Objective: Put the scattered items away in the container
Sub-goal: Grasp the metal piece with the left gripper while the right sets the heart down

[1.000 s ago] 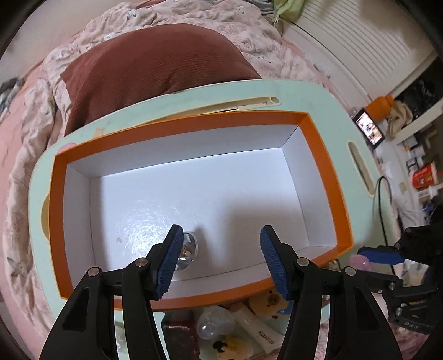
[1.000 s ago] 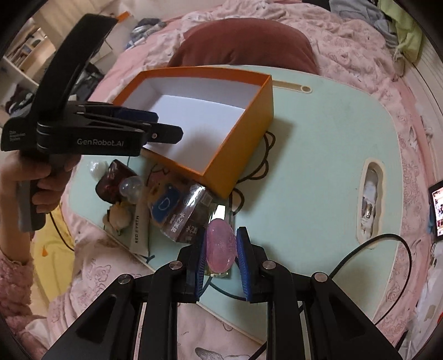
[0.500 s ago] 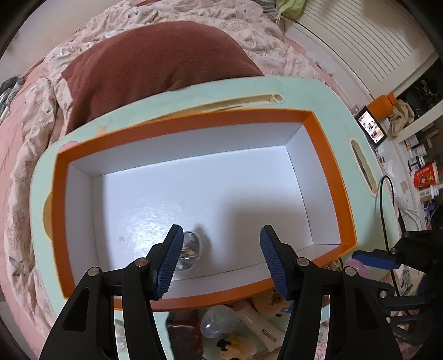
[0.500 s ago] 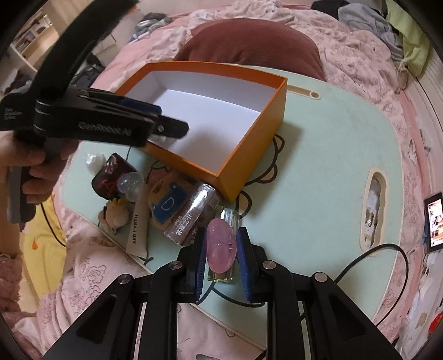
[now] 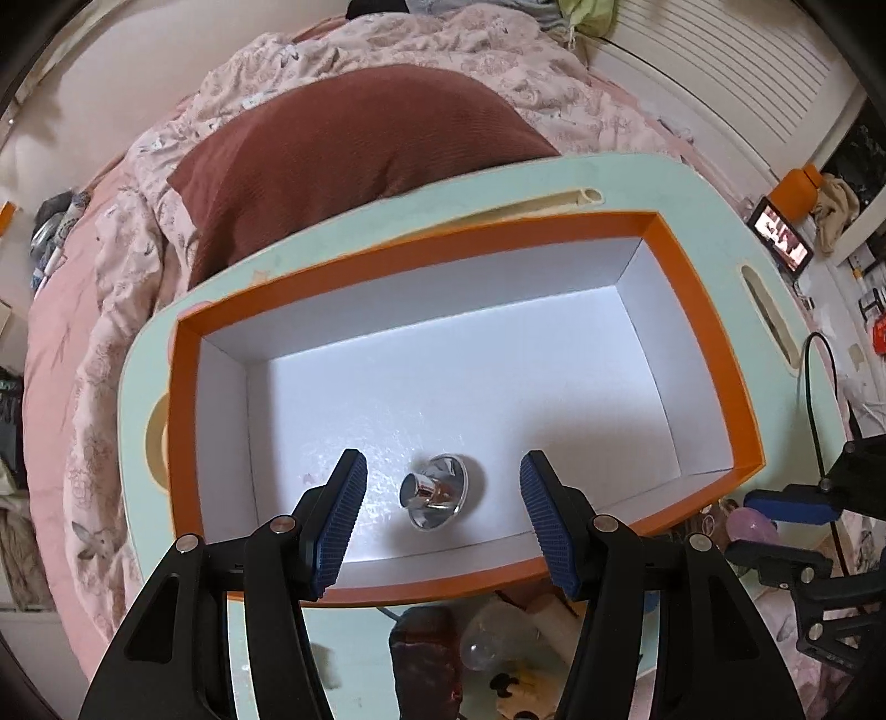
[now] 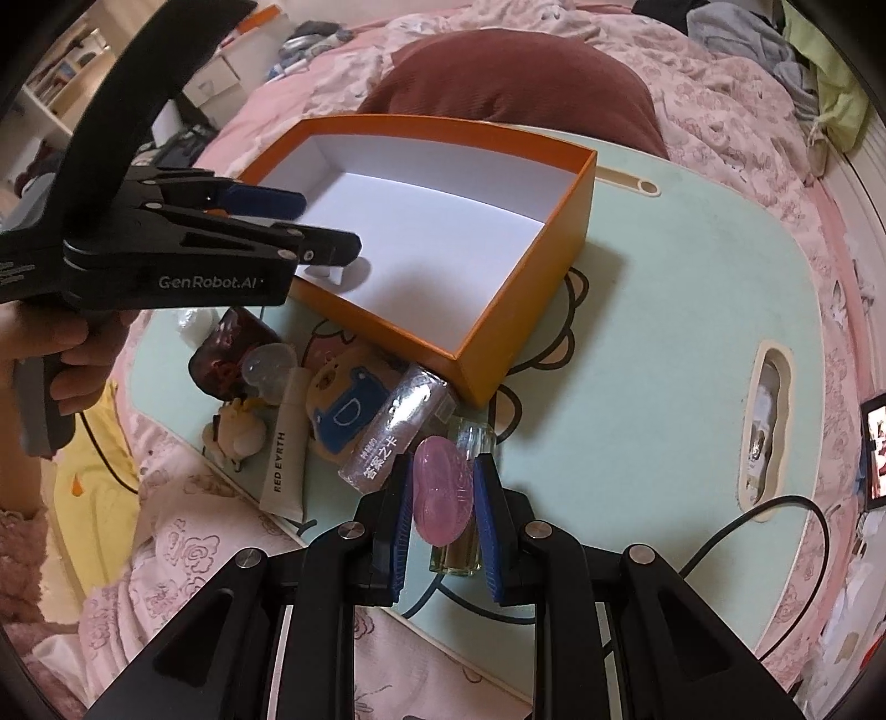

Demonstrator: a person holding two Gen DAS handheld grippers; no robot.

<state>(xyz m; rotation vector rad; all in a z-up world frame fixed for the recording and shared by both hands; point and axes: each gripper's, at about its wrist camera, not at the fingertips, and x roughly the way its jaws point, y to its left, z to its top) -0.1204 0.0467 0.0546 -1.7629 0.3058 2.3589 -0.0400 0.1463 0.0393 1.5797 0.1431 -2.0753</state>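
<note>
Orange box (image 6: 529,288) holds one silver knob (image 5: 434,490) below the open left gripper (image 5: 440,518). Right gripper (image 6: 443,493) clamps a pink egg (image 6: 443,490); carry it level over the rim before releasing.

Home bedroom, as far as I can see. A mint lap table (image 6: 692,310) with a cartoon print sits on a bed, with a pink floral duvet (image 5: 443,50) and a maroon pillow (image 5: 343,144) behind it. Clothes (image 6: 736,27) are piled at the far edge, shelves (image 6: 50,83) beside the bed.
</note>
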